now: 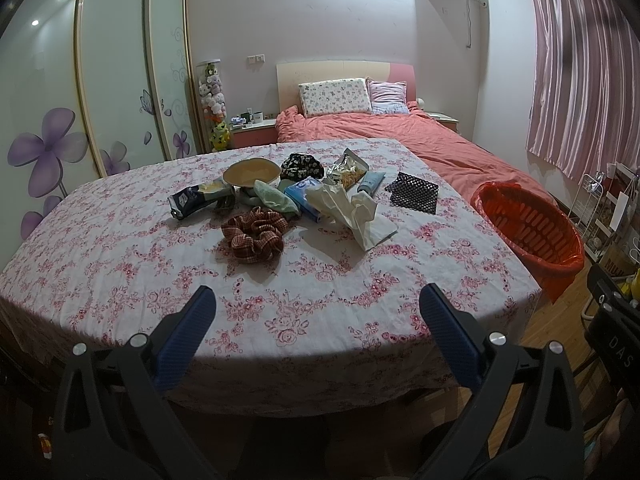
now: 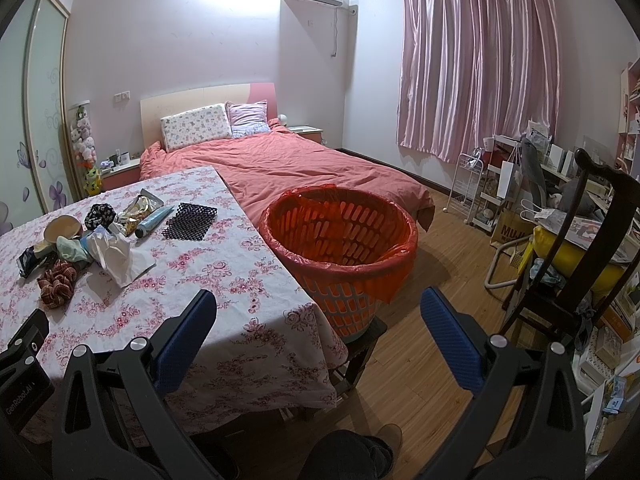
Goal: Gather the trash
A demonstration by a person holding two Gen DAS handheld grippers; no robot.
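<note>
Left gripper spread wide, empty, crumpled tissue ahead, right gripper likewise spread, orange bin just beyond it

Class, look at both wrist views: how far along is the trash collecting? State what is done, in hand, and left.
Done: nothing visible; the red-lined basket looks empty. In hand: nothing; the left gripper and right gripper are both open and empty. Left: the crumpled tissue, snack wrapper and dark packet lie on the table.
</note>
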